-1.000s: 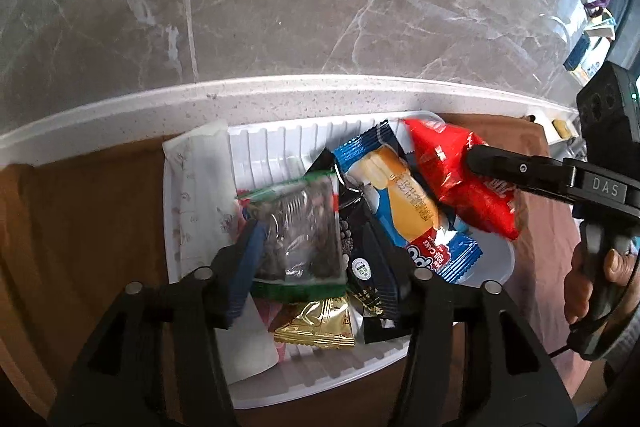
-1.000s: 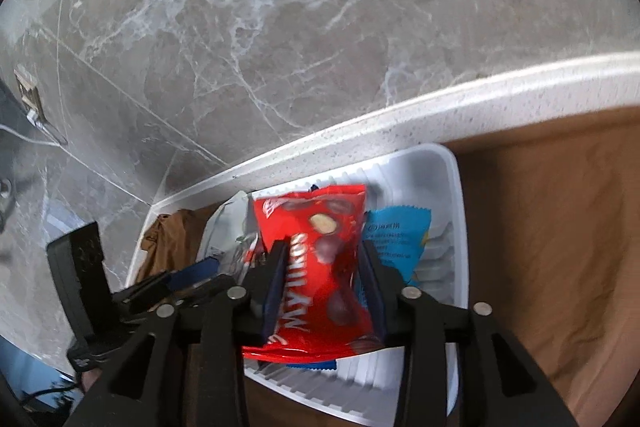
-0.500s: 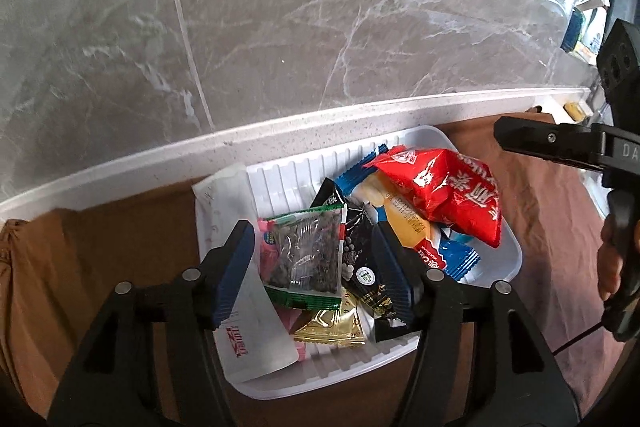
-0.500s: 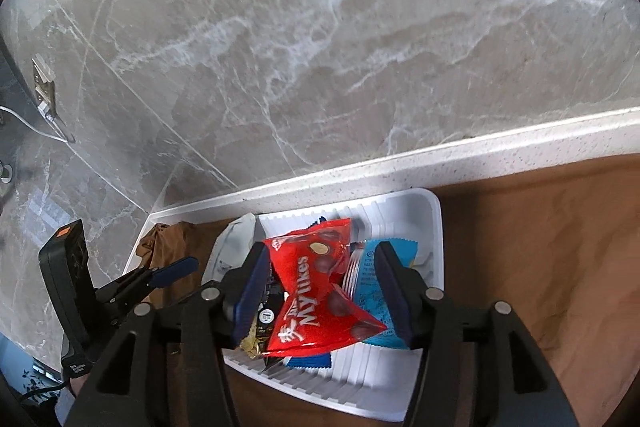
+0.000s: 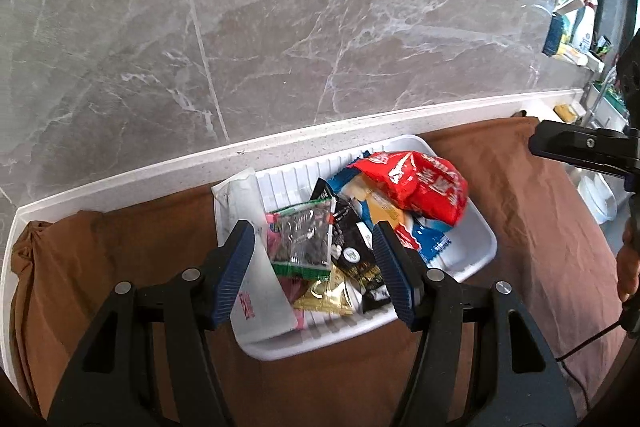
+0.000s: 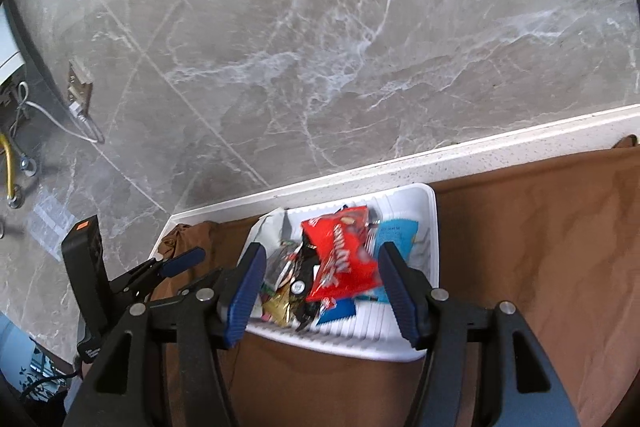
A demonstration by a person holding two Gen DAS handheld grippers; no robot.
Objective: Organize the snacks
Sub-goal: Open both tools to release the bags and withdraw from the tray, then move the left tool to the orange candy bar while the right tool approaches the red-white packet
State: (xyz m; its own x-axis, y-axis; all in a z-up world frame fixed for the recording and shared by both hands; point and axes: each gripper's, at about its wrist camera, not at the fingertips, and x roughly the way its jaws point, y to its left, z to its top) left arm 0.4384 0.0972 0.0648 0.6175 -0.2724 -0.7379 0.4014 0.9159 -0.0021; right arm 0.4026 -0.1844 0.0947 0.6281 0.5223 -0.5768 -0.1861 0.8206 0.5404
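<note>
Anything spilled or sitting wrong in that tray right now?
Nothing spilled. One oddity: the white paper packet lies draped over the left rim of the white ribbed plastic tray; the other wrappers sit loosely piled inside, the red bag on top.

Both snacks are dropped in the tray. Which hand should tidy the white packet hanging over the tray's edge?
Left, I'd say. The left gripper is open, and the white packet lies by its finger. The right gripper, also open, sits over the red bag, farther away.
</note>
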